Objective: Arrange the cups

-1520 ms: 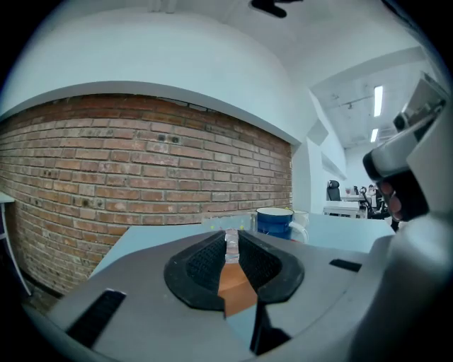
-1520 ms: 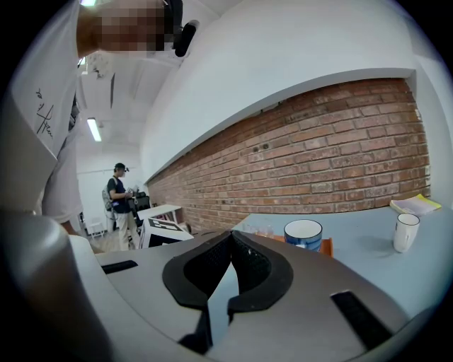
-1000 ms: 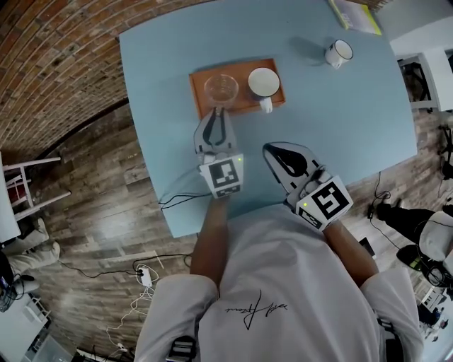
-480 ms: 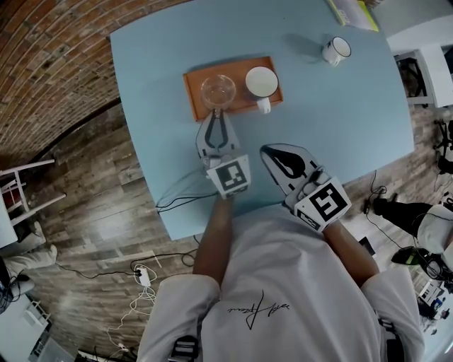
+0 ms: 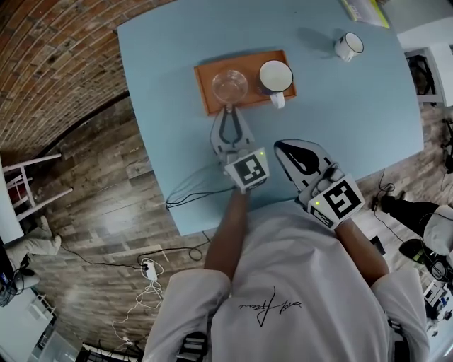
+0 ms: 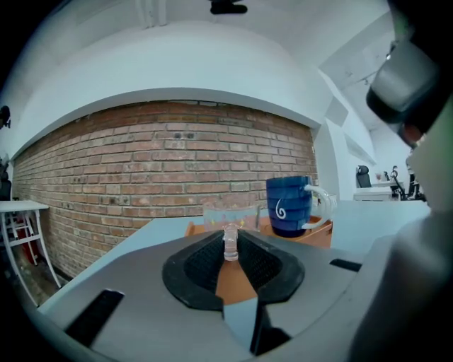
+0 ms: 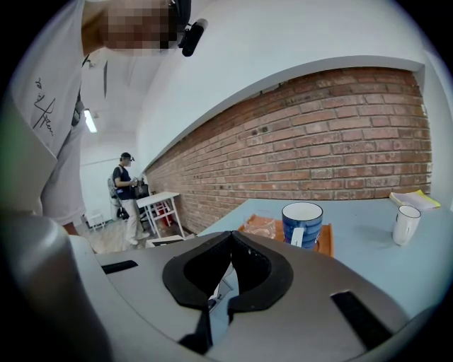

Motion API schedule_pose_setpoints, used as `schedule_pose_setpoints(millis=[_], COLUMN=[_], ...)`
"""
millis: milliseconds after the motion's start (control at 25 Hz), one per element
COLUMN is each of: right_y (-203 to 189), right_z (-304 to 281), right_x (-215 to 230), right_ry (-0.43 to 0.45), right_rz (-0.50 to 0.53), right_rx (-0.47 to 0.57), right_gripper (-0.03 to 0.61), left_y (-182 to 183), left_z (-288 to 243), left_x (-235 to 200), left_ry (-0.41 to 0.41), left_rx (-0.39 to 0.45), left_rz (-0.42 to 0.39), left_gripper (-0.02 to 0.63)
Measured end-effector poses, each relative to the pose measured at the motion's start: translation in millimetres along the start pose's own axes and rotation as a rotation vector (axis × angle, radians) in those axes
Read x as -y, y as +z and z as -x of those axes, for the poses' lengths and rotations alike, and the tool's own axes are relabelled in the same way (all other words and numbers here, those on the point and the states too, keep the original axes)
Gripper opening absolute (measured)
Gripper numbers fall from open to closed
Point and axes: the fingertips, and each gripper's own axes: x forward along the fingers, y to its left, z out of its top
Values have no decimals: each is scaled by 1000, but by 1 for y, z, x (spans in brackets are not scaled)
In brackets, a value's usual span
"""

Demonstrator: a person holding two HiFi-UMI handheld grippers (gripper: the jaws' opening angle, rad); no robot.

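The glass cup (image 5: 230, 85) sat at the left of the orange tray (image 5: 207, 102), beside the blue mug (image 5: 275, 76). The left gripper (image 5: 228, 109) pinched its handle between its jaws. The right gripper (image 5: 279, 146), jaws pressed together, hovered over the near tabletop (image 5: 340, 106). A white mug (image 5: 349, 46) stood at the far right.

Booklet (image 5: 366, 11): far beyond right gripper (image 5: 282, 147)
Brick wall (image 5: 49, 56): left of left gripper (image 5: 229, 110)
Power strip (image 5: 149, 269): floor, behind left gripper

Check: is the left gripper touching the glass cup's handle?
Touching. The left gripper view shows the left gripper with both pads closed on the clear handle of the glass cup, no gap on either side.
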Motion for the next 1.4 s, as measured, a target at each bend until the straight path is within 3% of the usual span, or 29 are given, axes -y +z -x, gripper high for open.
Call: schedule_pose_setpoints(millis=[560, 1400], right_y=[1, 4], right_z=[0, 2], right_x=[0, 3], right_ry=[-1, -11], right_rz=[3, -3], right_rx=[-2, 22], right_gripper=[21, 21], left_y=[1, 2], left_z=[2, 11], left_x=[4, 14], left_ry=[18, -47], left_rx=[-21, -36], left_rz=[34, 71], left_gripper=[55, 55])
